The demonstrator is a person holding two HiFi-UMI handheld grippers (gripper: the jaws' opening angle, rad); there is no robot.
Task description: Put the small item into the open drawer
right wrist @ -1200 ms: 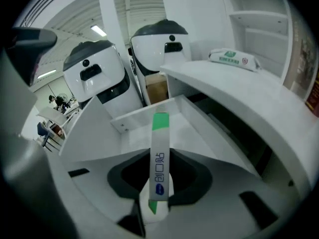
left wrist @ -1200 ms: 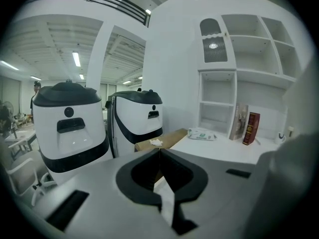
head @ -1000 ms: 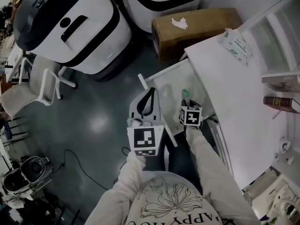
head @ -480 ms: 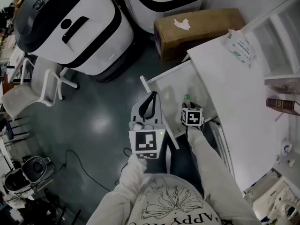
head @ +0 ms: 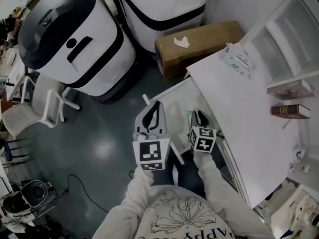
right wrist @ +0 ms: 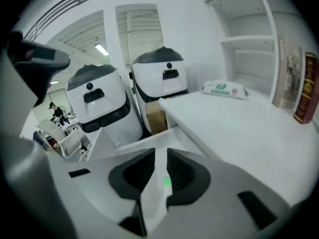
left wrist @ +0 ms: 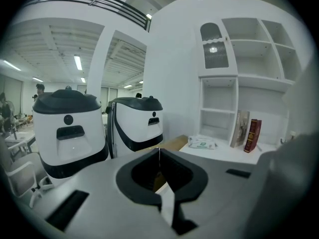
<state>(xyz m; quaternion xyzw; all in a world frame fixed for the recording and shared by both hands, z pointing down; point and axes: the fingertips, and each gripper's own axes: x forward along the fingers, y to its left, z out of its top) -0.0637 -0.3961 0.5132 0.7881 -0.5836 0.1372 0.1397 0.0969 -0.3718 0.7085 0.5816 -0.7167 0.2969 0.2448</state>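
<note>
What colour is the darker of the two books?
The book is dark red, clearest in the left gripper view.

Drawer (head: 175, 102) was pulled out and wide open from above, so there was easy room to come straight down onto its white bottom. The desk top (head: 239, 113) ran along its right side, which made that edge the tight one. A cardboard box (head: 199, 44) sat on the floor just beyond it, with two big white machines (head: 75, 44) further back. The floor (head: 99, 128) on the left was free, and the chair (head: 30, 101) stood well apart.
</note>
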